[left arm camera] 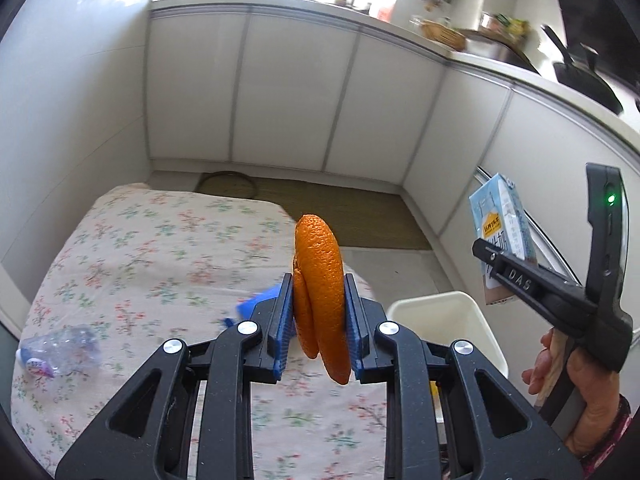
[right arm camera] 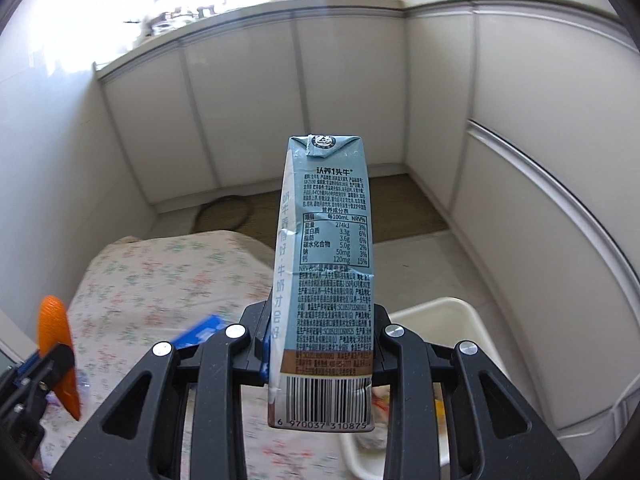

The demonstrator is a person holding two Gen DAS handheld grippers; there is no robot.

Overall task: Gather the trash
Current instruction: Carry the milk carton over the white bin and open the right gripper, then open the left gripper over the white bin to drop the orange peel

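Note:
My left gripper (left arm camera: pixel 319 312) is shut on a folded orange peel (left arm camera: pixel 320 280), which stands upright between the blue pads above the flowered tablecloth (left arm camera: pixel 132 264). My right gripper (right arm camera: pixel 320 344) is shut on a light-blue milk carton (right arm camera: pixel 326 240), held upright with its barcode end toward the camera. In the left wrist view the carton (left arm camera: pixel 502 220) and right gripper (left arm camera: pixel 504 276) hang at the right, above a white bin (left arm camera: pixel 448 312). The right wrist view shows the peel (right arm camera: pixel 56 344) at the far left and the bin (right arm camera: pixel 444 320) below right, with some trash inside.
A crushed clear plastic bottle (left arm camera: pixel 60 350) lies on the cloth at the left. A blue wrapper (left arm camera: pixel 256 302) lies just behind the left fingers. White cabinet fronts (left arm camera: pixel 296 92) wall the floor corner, with a brown mat (left arm camera: pixel 340 208). A hand (left arm camera: pixel 560 368) holds the right gripper's handle.

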